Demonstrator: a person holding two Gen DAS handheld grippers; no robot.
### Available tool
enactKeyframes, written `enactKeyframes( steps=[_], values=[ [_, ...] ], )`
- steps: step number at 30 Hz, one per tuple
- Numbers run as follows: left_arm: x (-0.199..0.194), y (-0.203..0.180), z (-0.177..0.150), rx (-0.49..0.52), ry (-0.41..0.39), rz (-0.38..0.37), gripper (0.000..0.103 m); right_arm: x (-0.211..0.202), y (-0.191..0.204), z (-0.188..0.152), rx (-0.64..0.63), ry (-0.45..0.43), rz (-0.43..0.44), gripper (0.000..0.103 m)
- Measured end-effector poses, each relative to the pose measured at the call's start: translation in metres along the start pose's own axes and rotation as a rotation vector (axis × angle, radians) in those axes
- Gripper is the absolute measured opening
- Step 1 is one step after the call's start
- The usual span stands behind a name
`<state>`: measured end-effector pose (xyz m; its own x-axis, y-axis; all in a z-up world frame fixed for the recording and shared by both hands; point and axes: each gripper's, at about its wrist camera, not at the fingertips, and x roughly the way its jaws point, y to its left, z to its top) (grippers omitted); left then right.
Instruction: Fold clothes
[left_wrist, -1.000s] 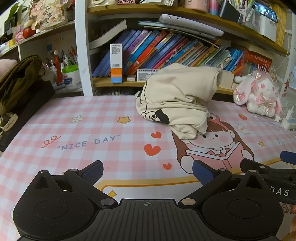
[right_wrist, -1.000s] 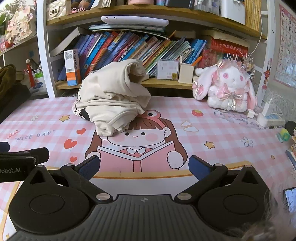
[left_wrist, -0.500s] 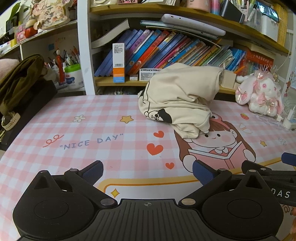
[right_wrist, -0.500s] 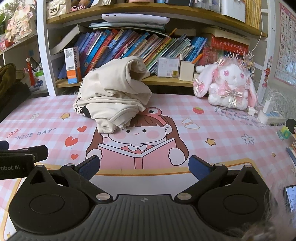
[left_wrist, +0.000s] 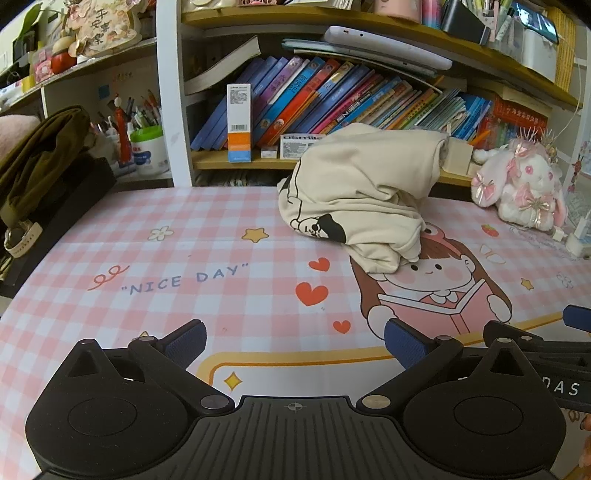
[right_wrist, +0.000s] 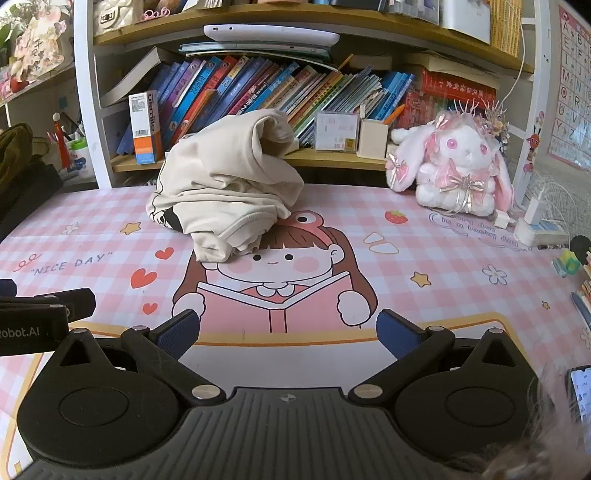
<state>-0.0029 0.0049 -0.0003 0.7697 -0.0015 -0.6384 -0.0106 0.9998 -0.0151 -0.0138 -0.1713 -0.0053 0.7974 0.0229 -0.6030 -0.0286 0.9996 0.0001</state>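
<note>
Left wrist view looks low across the desk (left_wrist: 229, 221), which wears a pink checked mat printed "NICE DAY" and a girl reading a book. The left gripper (left_wrist: 293, 339) hovers just above the near edge of the mat, its blue-padded fingers (left_wrist: 186, 338) spread wide with nothing between them. The garment (left_wrist: 364, 195), a cream piece with a small black-and-white cartoon print, sits in a crumpled heap at the far side of the desk, partly over the printed girl's head and leaning up against the bookshelf (left_wrist: 332, 164). It is well apart from both grippers.

The right wrist view shows the right gripper (right_wrist: 288, 328) over the printed book, fingers (right_wrist: 397, 332) likewise spread wide and holding nothing. From this side the garment (right_wrist: 229, 184) lies ahead and slightly left. A plush bunny (right_wrist: 454, 166) sits to its right against the shelf, and a white power strip (right_wrist: 539, 230) lies near the desk's right edge. Each gripper appears at the edge of the other's view, side by side.
</note>
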Motion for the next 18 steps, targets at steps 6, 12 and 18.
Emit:
enactKeyframes(
  steps=[6,12,18],
  values=[
    [-0.0001,0.002,-0.0008,-0.001,0.002,-0.002,0.103,-0.0005,0.0013,-0.0011,0.002,0.006,0.001,0.103],
    [-0.0004,0.004,-0.0017,-0.003,0.005,-0.004,0.103,-0.0013,0.0035,-0.0022,0.0,0.01,0.0,0.103],
    [-0.0006,0.0049,-0.0019,-0.005,0.008,-0.003,0.103,-0.001,0.0043,-0.0019,0.001,0.014,-0.003,0.103]
  ],
)
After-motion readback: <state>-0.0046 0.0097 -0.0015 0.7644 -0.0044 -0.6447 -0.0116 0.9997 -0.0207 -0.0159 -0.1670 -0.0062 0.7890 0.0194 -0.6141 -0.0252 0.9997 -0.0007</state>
